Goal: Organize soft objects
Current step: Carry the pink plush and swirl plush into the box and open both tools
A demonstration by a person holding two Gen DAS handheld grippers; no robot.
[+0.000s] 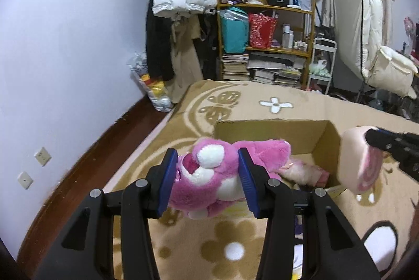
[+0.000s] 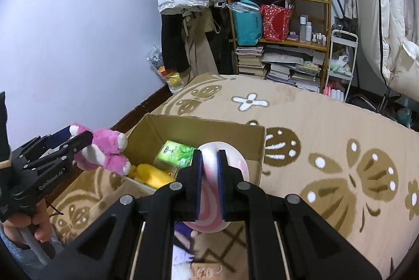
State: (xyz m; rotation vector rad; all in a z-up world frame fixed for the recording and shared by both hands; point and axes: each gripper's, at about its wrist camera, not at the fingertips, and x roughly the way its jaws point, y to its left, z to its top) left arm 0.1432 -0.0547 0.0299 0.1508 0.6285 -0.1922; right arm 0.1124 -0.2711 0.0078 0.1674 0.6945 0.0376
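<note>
**Carrying two soft toys to the box**

Left gripper [image 1: 207,172] pinches the pink bear [image 1: 209,175] across its head, above the box [image 1: 275,133] edge. Right gripper [image 2: 209,183] squeezes the swirl cushion [image 2: 222,162] over the box. Both look light and compressible; a mid-body grip should suit them.

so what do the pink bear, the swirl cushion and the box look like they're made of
Pink bear: fuzzy synthetic plush, by its matted pile and the way it bulges between the left gripper pads.
Swirl cushion: smooth, soft foam or short plush, pinched thin by the right gripper; which one is unclear.
Box: brown corrugated cardboard, matte, with raw folded edges.
</note>
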